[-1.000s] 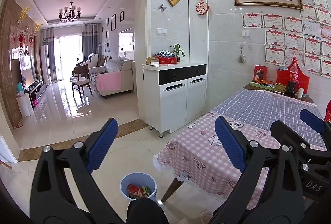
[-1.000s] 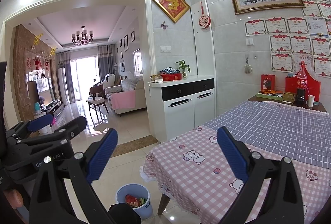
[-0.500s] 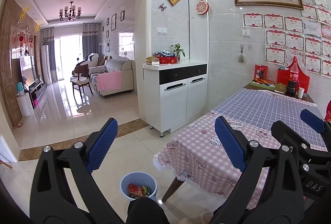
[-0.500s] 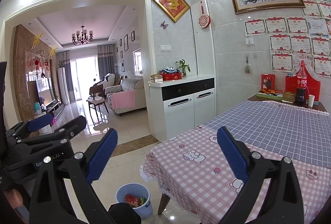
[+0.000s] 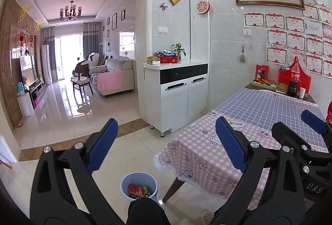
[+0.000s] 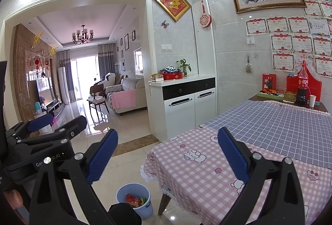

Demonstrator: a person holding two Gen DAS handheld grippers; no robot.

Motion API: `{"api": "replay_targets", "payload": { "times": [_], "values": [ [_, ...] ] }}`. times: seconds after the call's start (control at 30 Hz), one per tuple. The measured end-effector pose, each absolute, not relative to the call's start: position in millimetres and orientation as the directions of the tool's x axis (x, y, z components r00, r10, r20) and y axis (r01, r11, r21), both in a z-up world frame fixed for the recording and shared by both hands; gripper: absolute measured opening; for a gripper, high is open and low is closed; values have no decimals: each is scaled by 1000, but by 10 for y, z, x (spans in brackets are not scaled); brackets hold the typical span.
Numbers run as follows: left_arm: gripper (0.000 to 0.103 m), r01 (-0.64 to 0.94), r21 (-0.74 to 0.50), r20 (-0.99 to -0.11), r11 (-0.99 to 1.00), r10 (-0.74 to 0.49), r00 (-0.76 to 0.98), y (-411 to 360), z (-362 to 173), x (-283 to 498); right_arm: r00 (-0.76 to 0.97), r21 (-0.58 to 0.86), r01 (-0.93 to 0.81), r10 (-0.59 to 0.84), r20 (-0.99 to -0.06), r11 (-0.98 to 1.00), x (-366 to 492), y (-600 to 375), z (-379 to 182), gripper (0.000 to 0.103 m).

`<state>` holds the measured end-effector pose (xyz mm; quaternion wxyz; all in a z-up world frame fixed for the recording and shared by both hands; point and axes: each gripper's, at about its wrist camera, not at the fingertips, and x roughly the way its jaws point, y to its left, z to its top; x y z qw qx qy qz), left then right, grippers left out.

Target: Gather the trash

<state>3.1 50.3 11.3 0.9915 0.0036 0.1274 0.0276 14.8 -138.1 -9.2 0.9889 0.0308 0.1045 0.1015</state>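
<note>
Both claws gape wide, empty: left claw (image 5: 166, 148), right claw (image 6: 167, 154). Trash bin (image 5: 139, 185) sits on the floor below, beside the desk (image 6: 207, 162), nearer the left claw

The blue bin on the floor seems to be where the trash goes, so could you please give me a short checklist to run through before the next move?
1. Left gripper open and holding nothing: ok.
2. Right gripper open and holding nothing: ok.
3. Blue bin upright on the floor by the table corner, mouth uncovered: ok.
4. Room left in the bin: ok; a red wrapper and some green scraps lie low inside.
5. Loose trash on the pink checked tablecloth to pick next: not ok, none shows.
6. Whether anything at the far end, near the cola bottle and paper cup, is trash: cannot tell.
</note>
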Motion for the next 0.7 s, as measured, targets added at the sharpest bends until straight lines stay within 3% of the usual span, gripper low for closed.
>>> {"api": "replay_targets", "payload": {
  "times": [0.7],
  "values": [
    [93,-53,13,-251,998,55,966,515,96,39,957,82,-196,209,-201,977,152,-1370,-96,95]
  ]
}}
